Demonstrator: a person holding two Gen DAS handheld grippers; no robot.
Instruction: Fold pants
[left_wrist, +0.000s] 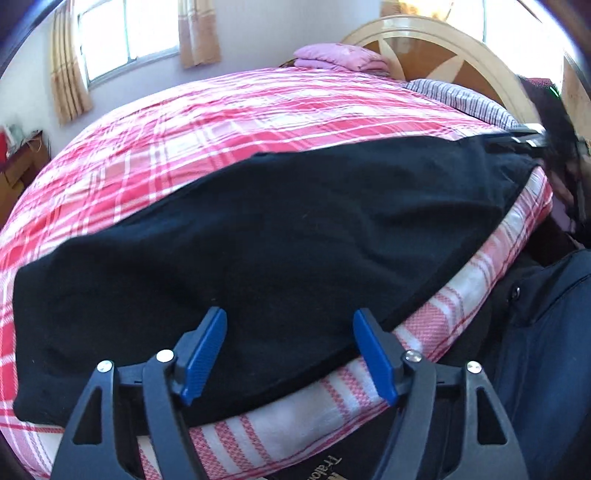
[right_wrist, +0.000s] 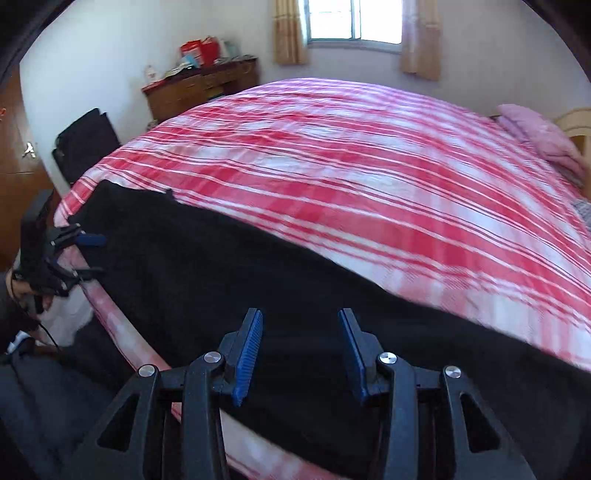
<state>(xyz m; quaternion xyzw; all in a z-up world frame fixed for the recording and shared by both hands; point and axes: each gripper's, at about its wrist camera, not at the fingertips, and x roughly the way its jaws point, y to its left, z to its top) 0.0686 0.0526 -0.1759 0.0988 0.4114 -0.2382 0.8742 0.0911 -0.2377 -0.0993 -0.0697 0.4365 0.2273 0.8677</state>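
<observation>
A home bedroom: a bed (right_wrist: 369, 166) with a red checked cover stretches ahead of the gripper, a curved wooden headboard (left_wrist: 424, 48) and curtained window (right_wrist: 354, 22) beyond it, a cluttered wooden dresser (right_wrist: 199, 88) far left.

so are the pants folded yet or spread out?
Spread out: black pants lie as one long strip along the bed's near edge; no crosswise fold visible.
</observation>
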